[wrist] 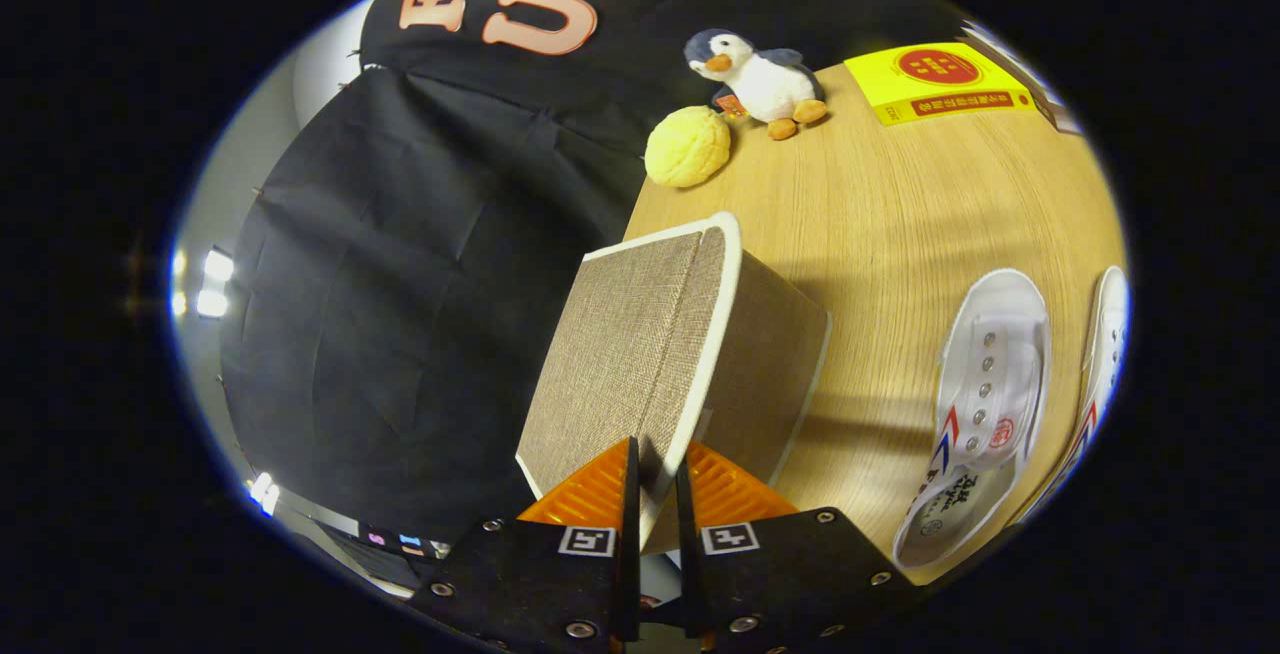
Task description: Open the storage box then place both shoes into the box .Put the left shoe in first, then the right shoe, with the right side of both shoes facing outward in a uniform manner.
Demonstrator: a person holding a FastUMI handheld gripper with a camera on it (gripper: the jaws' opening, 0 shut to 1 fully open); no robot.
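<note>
Between the gripper [655, 494] fingers, the stiff, light lid [640, 354] is pinched by its rim, box [770, 374] half-opened.

The hand-held gripper [655, 479] is reaching forward with its two fingers drawn nearly together, leaving a thin gap. Both fingers [585, 494] are pressing on the front edge of the storage box lid [625, 354], one on each face, pinching it. The whole tool is tilting, so the scene ahead is sitting at a slant.
</note>
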